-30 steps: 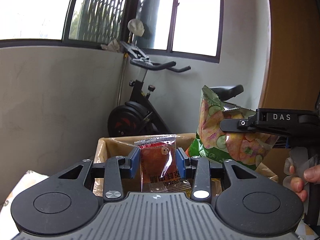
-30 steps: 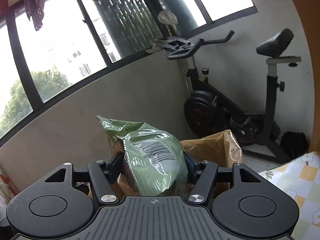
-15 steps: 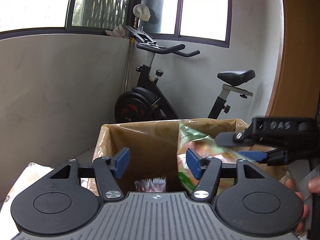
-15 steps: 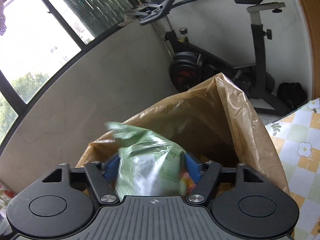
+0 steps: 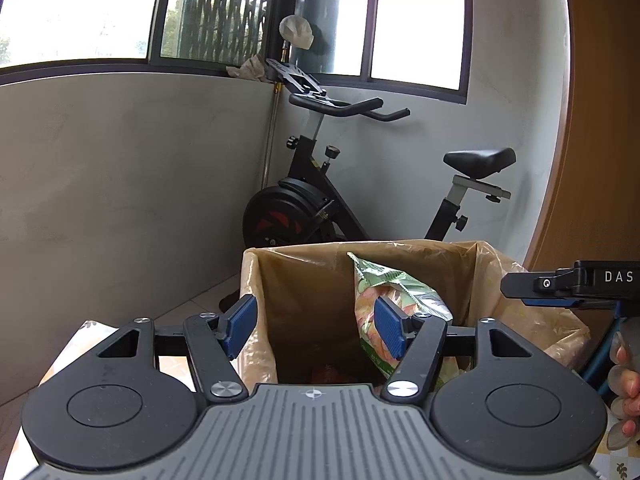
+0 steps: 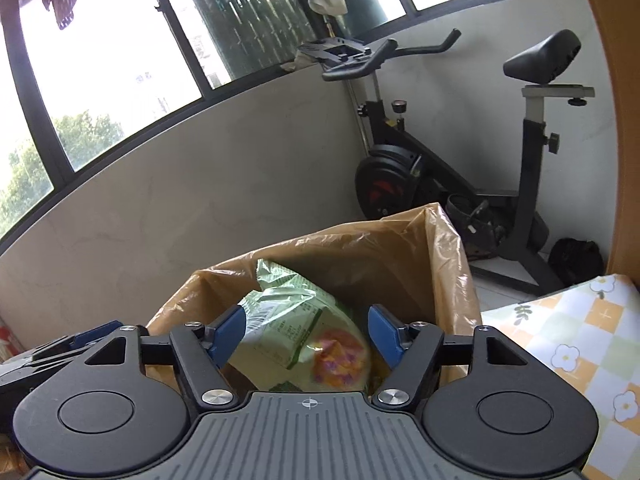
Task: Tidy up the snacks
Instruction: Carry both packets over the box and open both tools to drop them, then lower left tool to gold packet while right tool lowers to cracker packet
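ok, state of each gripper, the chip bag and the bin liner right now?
left gripper: open, empty, over the bin
right gripper: open, green chip bag between the fingers, not clamped
green chip bag: inside the bin, leaning upright
lined bin: open, brown liner folded over its rim
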Demonstrator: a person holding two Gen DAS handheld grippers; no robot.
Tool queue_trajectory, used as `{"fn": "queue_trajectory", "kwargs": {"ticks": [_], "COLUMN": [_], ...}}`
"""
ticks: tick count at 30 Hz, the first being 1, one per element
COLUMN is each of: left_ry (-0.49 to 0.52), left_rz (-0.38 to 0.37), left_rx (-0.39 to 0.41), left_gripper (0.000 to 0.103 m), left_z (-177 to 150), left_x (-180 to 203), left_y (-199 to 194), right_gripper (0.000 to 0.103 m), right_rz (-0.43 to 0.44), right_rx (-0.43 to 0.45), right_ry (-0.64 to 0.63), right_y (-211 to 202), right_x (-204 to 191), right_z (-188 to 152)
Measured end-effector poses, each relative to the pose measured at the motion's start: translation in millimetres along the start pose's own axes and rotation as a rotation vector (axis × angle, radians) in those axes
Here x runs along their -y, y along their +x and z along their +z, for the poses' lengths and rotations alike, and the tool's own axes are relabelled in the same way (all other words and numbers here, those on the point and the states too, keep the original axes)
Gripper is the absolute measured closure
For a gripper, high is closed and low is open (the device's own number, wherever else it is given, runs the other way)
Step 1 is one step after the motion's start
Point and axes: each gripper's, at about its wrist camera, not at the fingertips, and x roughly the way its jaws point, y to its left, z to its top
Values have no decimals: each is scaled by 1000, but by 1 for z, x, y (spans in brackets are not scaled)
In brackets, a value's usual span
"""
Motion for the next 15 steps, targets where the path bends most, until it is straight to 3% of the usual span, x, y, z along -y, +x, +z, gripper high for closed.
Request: {"fn": "queue_trajectory", "kwargs": {"ticks": [6,12,15], "left_ry": [5,-14,-31], "left_rz": [-34,-51,-50], "left_rx": [-4,-25,-55], "left_gripper": [32,32,32], "left_z": [-14,-51,-74], "left_x": [0,-6,-9], "left_y": [-32,-68,-81], "right_gripper": [37,37,37], "right_rz": [-21,-20,-12], "right_rx": [69,121,118], "right_ry": [-130,-221,-205], "right_y": [-37,-79,-94], "right_x": [-13,-22,-20], "right_z": [-20,-56,-74]}}
